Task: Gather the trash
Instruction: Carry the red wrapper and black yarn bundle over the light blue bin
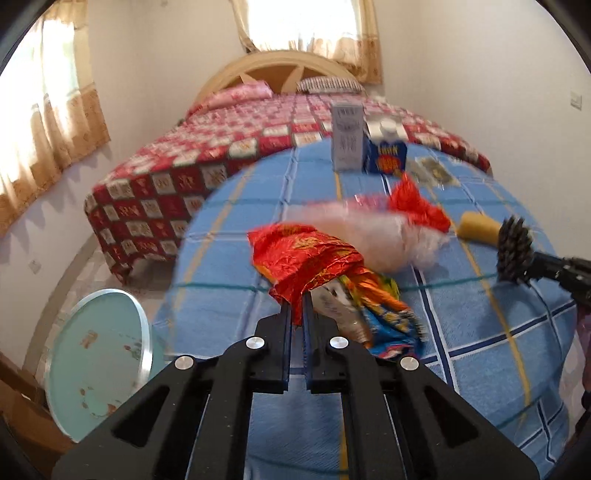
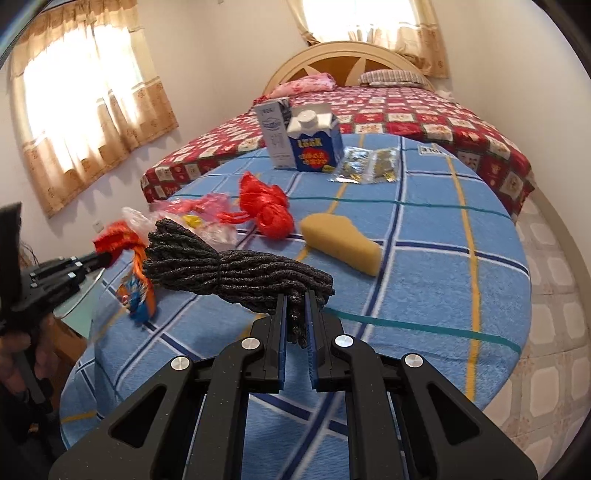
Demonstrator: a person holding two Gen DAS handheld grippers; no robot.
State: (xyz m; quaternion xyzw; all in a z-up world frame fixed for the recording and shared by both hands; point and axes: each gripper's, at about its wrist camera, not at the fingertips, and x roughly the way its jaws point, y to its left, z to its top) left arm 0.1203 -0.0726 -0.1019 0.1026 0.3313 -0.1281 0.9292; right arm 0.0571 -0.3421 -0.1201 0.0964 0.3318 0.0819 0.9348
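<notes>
Blurred, possibly a snack bag: red foil wrapper (image 1: pixel 314 258) pinched in left gripper (image 1: pixel 297 306) above blue table edge (image 1: pixel 207 206). Dark rope bundle (image 2: pixel 236 273) clamped in right gripper (image 2: pixel 295 314), mid-table, floor open beyond.

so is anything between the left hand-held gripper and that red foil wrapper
No, nothing is between them: the left hand-held gripper is already shut on the red foil wrapper, lifted above the blue checked cloth.

Daylight pours through the curtained windows (image 1: pixel 306 22) ahead of my hand-held gripper, blowing them out white. Motion blur smears the left view; fisheye bends both edges.
</notes>
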